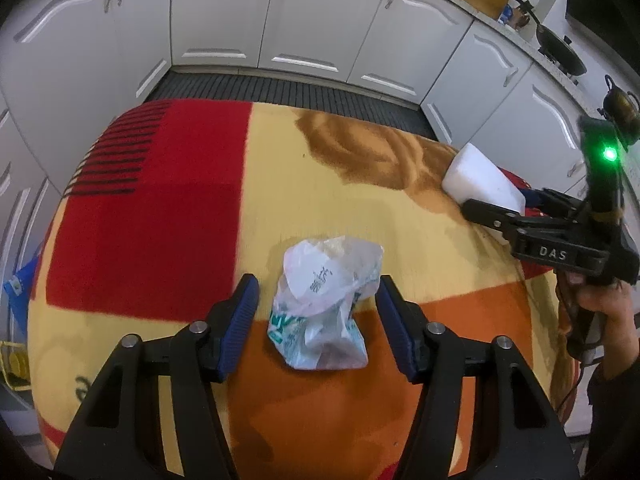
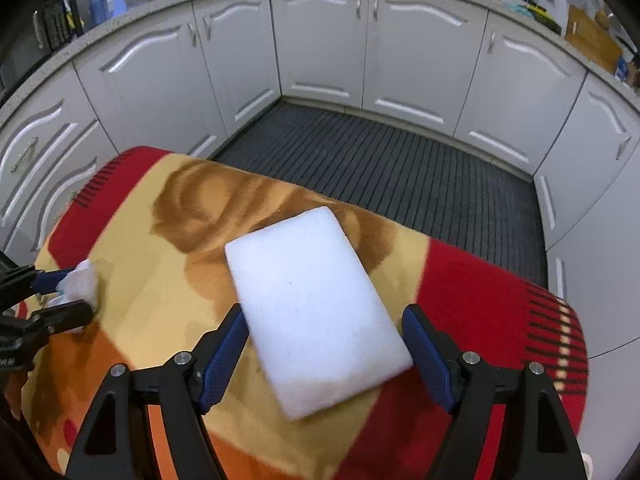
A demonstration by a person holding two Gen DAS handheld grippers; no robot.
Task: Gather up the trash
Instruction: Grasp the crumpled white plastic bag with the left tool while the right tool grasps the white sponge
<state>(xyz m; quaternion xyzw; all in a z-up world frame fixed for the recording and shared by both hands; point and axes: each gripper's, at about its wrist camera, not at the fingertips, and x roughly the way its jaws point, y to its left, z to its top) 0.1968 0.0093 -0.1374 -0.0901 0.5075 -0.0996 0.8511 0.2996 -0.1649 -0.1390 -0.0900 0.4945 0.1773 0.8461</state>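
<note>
Your left wrist camera looks steeply down along its tongs (image 1: pixel 318 320), close over the red, yellow and orange blanket-covered surface (image 1: pixel 160 216). Your right wrist camera sits equally near, angled down toward the white kitchen cabinets (image 2: pixel 320 40). Both views share the blanket, the white foam block (image 2: pixel 316 308) and each other's tongs.

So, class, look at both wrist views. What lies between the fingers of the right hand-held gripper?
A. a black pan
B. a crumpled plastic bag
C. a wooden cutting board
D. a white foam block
D: in the right wrist view the white foam block lies on the blanket between the open fingers of the right hand-held gripper; the crumpled plastic bag sits at the left hand-held gripper instead.
</note>
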